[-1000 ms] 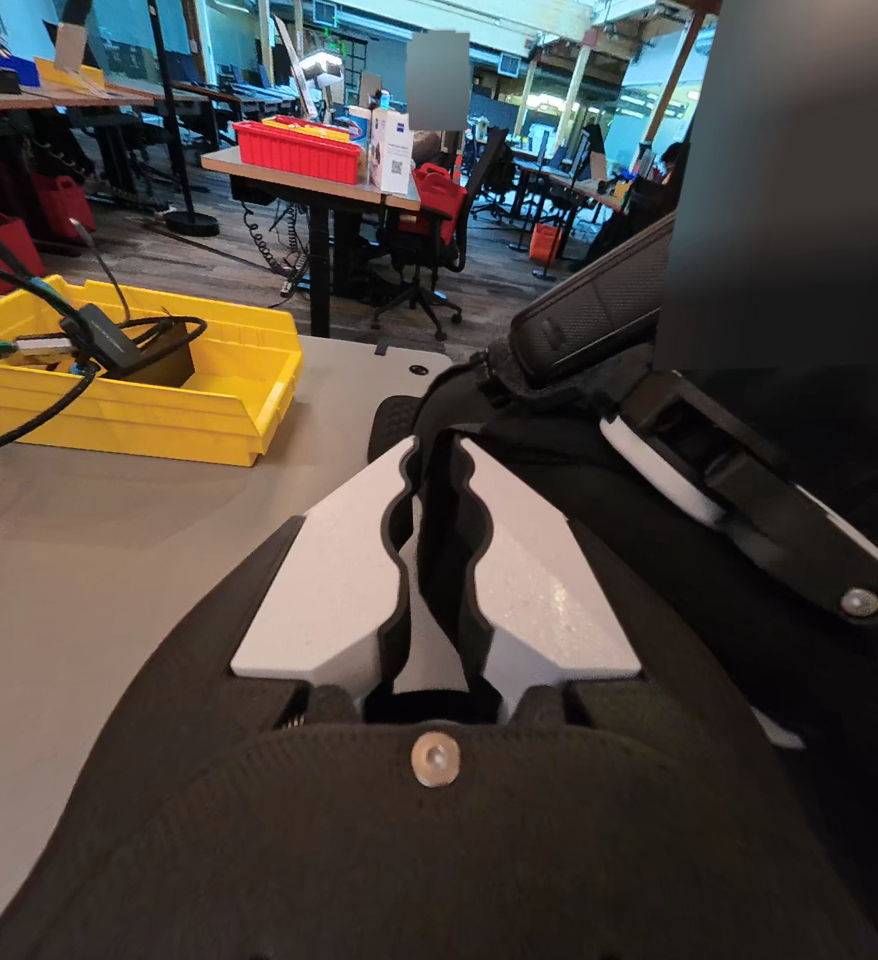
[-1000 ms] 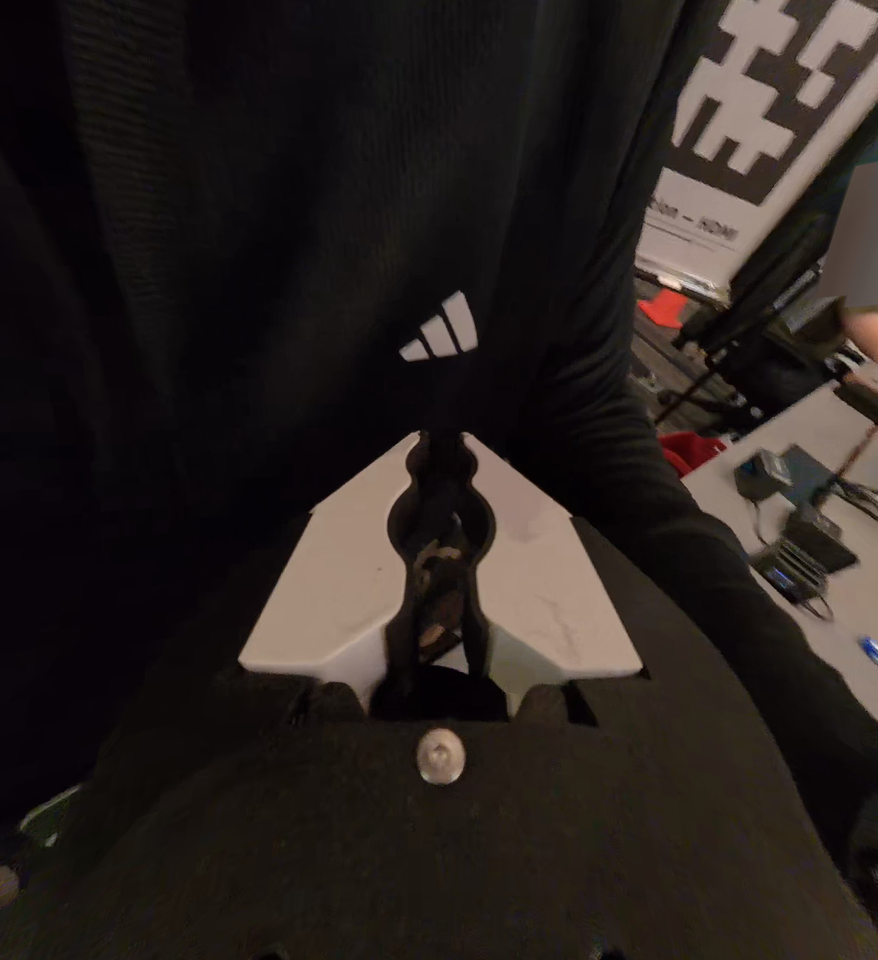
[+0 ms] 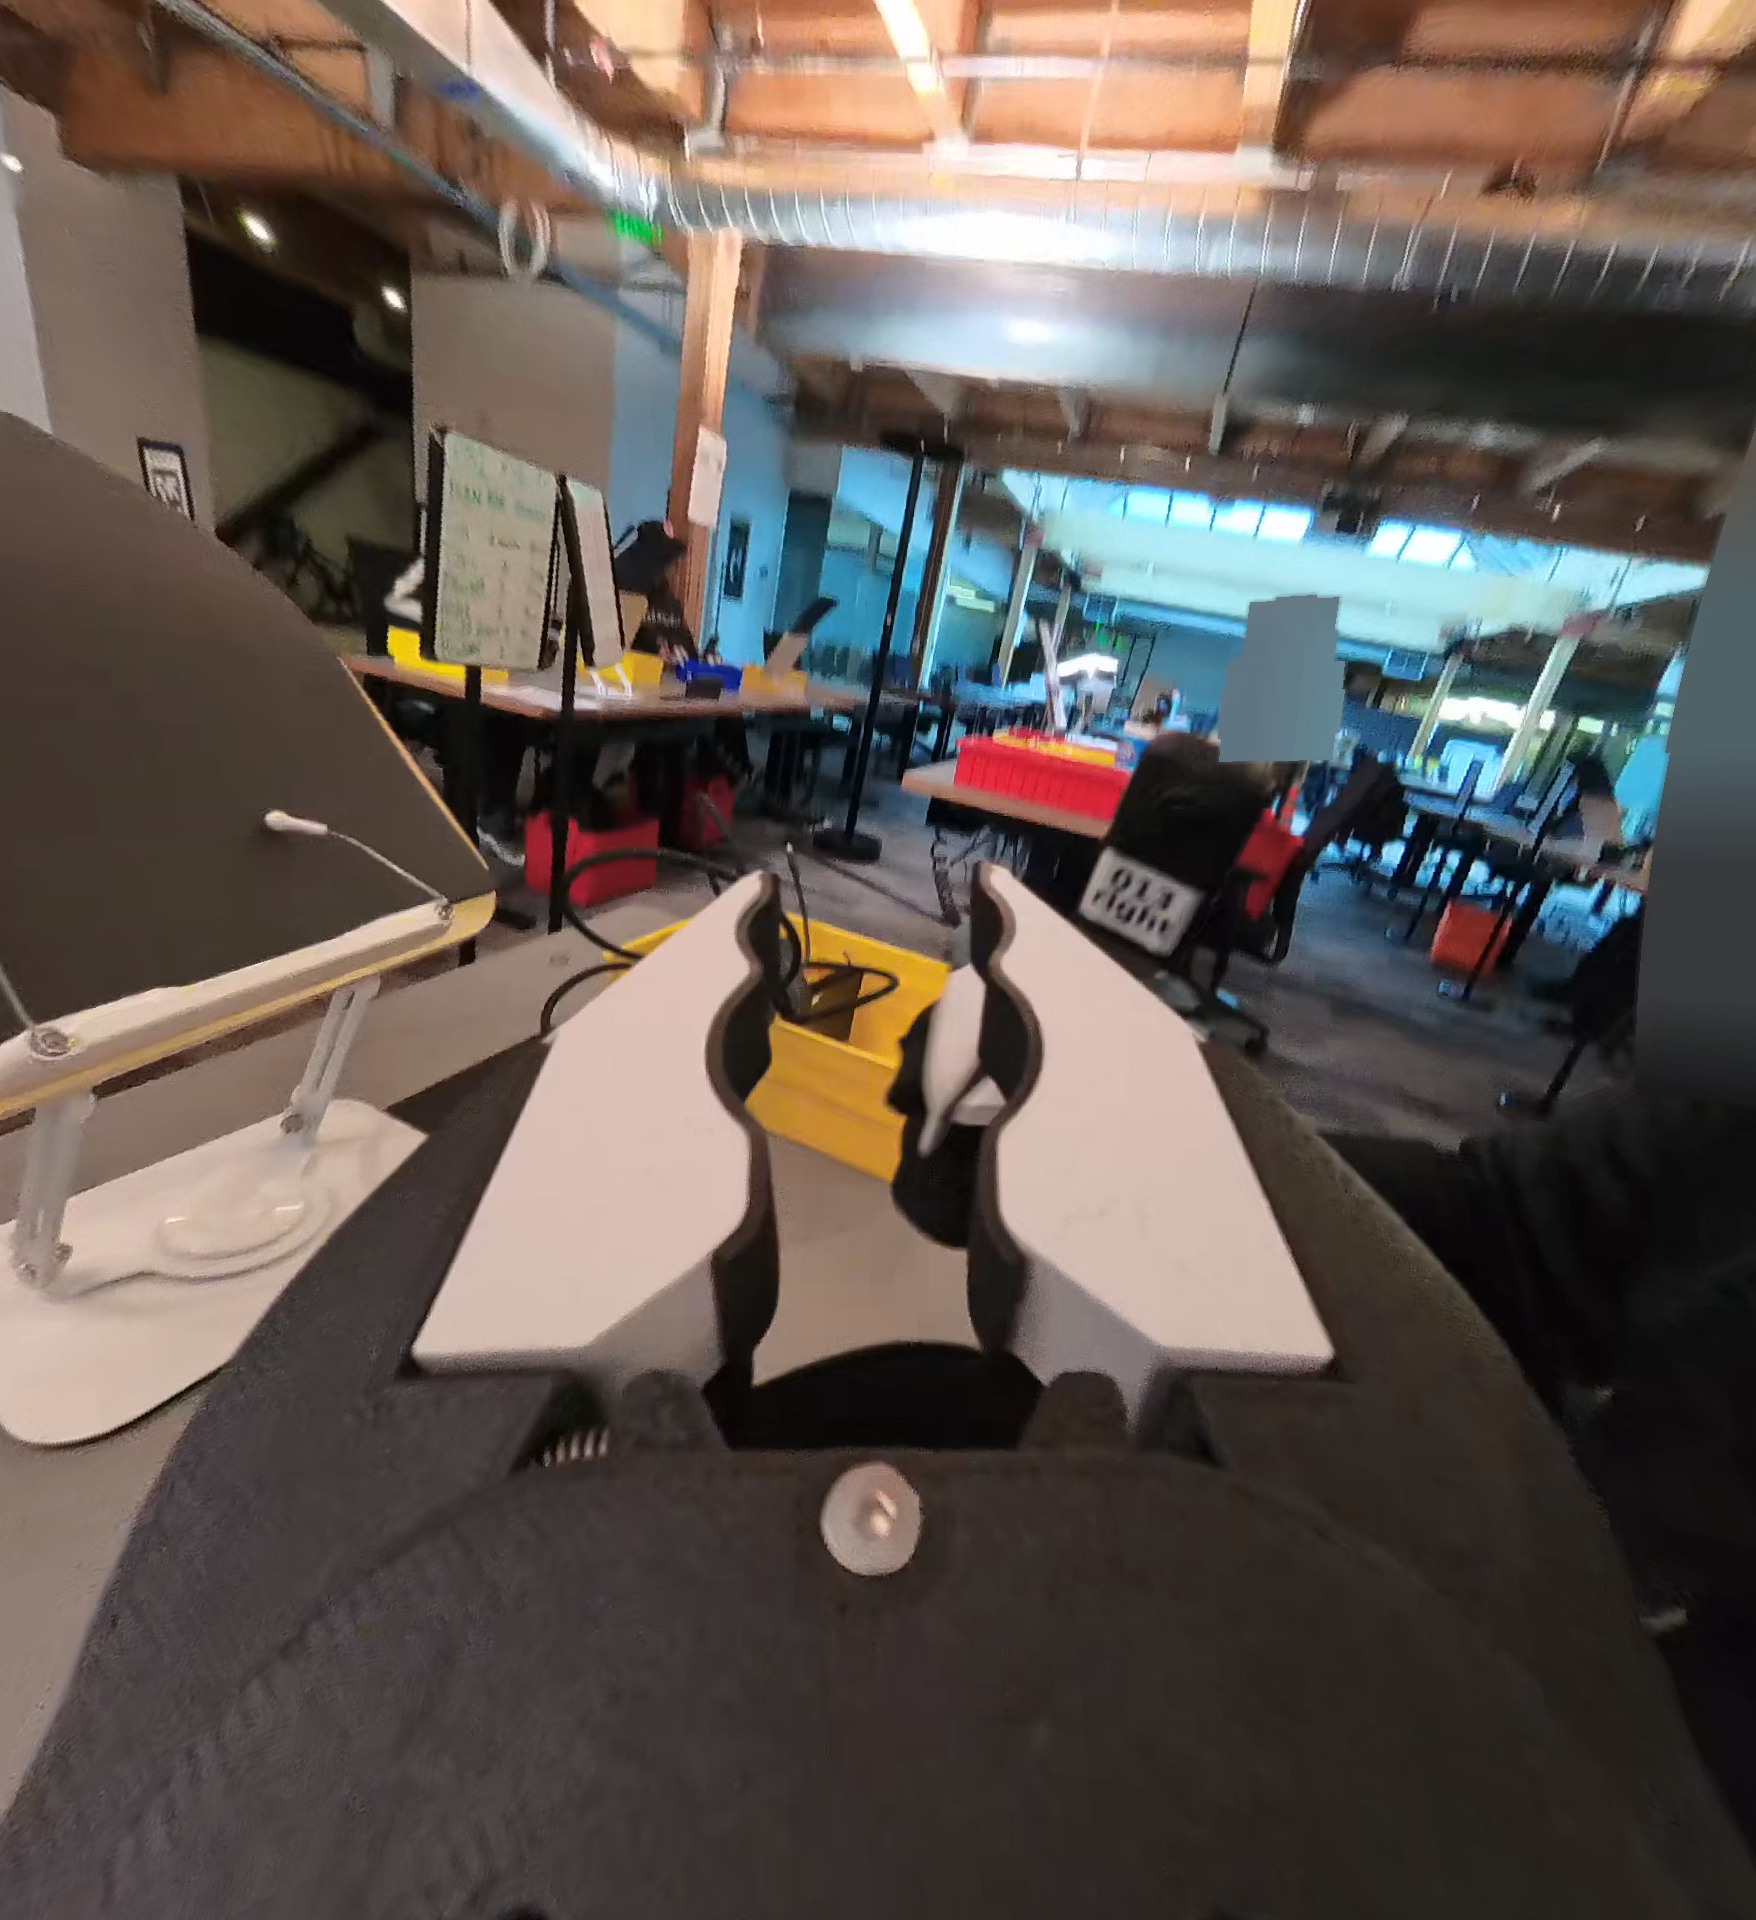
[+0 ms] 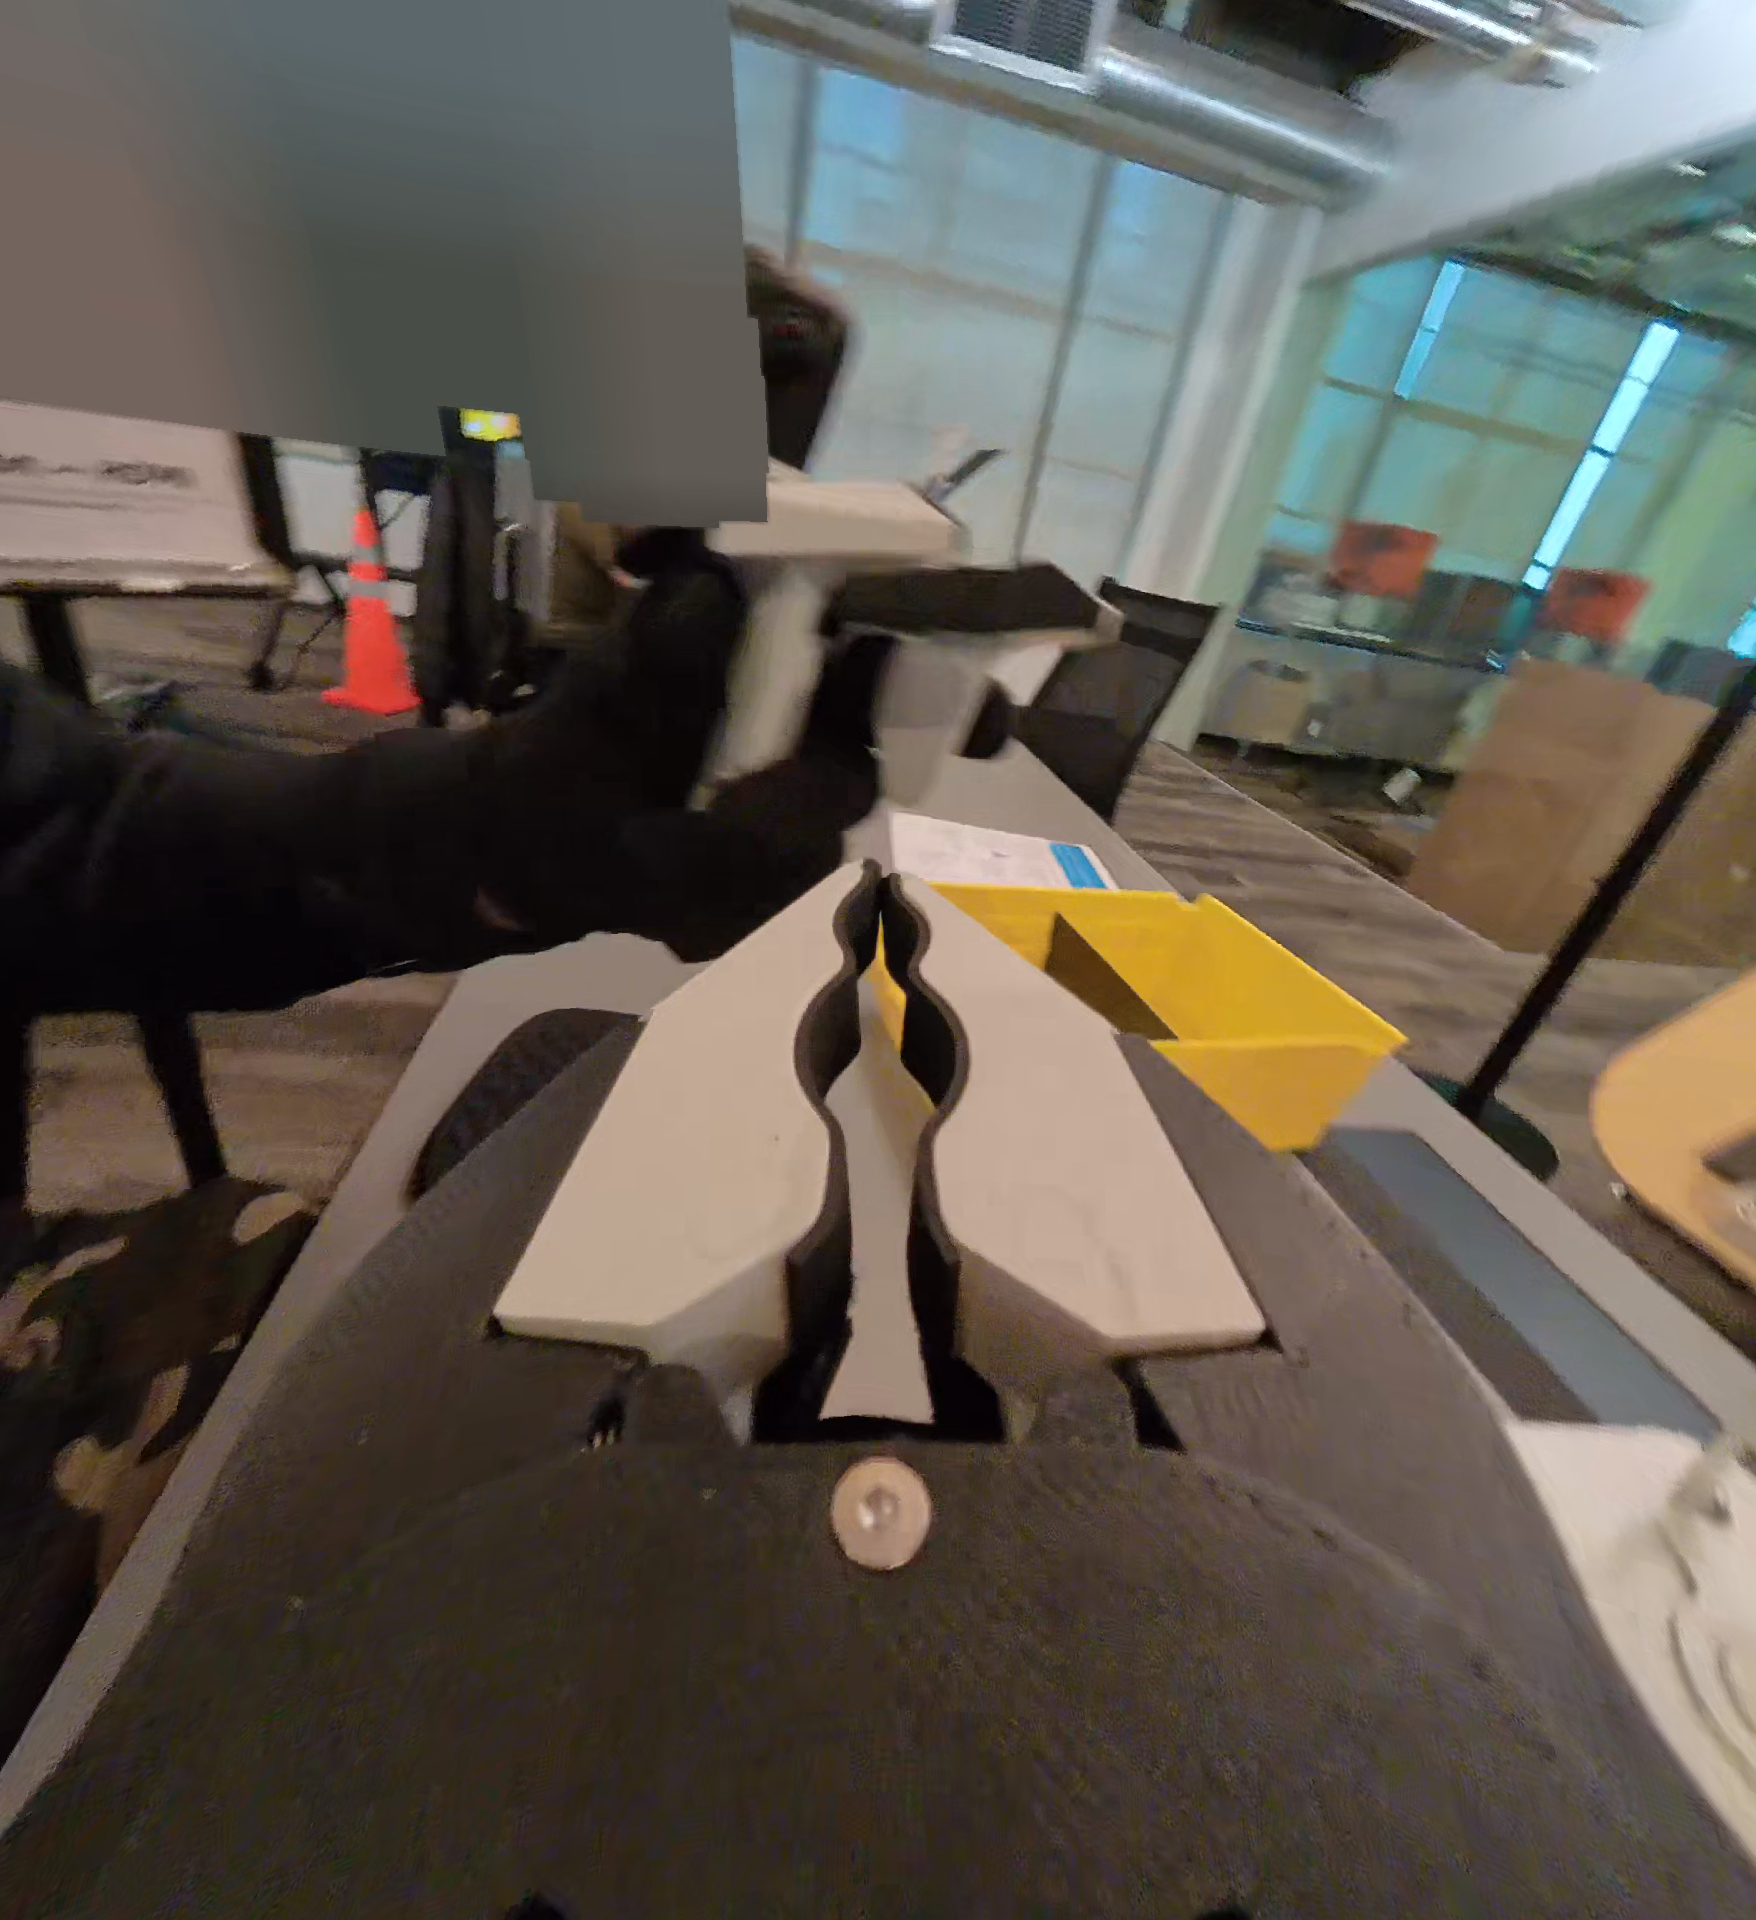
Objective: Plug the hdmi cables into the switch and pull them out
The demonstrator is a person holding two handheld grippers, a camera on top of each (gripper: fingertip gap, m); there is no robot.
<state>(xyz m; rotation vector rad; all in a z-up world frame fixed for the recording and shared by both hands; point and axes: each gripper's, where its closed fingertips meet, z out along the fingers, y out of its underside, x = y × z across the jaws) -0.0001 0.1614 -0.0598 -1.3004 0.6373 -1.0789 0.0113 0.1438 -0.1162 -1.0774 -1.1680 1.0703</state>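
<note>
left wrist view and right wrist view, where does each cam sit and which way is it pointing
Left wrist view: sits on the left tool, jaws open, looking forward over the grey table at the yellow bin with black cables, open office beyond.
Right wrist view: sits on the right tool, jaws nearly closed and empty, looking along the table at the yellow bin; the person's dark-sleeved arm holds the other tool up.
Shared: yellow bin and grey table.
</note>
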